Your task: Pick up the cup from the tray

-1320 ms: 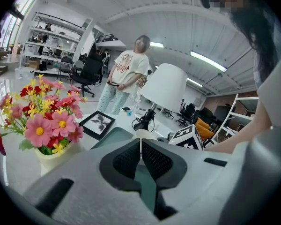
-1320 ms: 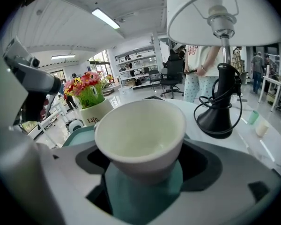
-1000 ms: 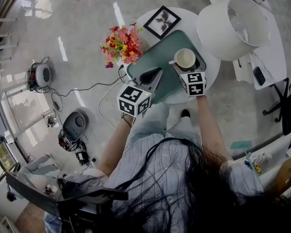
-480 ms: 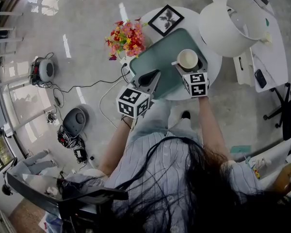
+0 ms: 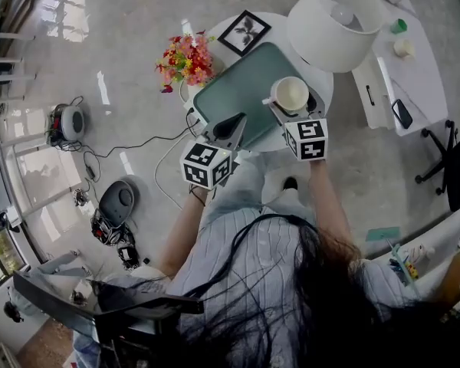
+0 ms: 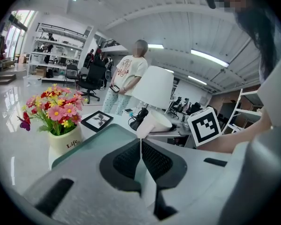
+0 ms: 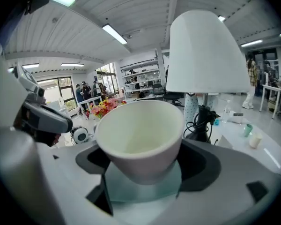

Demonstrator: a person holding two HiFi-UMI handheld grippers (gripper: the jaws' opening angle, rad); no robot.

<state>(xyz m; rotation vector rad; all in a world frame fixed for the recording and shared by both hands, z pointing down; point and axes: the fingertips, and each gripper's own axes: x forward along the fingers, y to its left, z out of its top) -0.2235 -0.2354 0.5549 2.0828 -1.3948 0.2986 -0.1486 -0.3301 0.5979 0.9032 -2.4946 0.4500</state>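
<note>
A white cup (image 5: 290,94) sits between the jaws of my right gripper (image 5: 293,107) at the right end of a teal tray (image 5: 234,90). In the right gripper view the cup (image 7: 138,130) fills the gap, both pads press its sides, and teal tray shows beneath it. My left gripper (image 5: 231,123) rests over the tray's near edge, its jaws closed together with nothing held. In the left gripper view the left gripper (image 6: 140,142) points across the tray (image 6: 107,137) at the cup (image 6: 153,122), which leans to the right.
The tray lies on a small round white table (image 5: 323,90). A vase of flowers (image 5: 185,58), a framed picture (image 5: 244,31) and a large white lamp (image 5: 333,18) crowd the table's far side. A person (image 6: 129,78) stands beyond the table. Cables and devices lie on the floor at left.
The head camera has shifted a little. Both grippers keep their places over the tray, and the right one stays closed on the cup.
</note>
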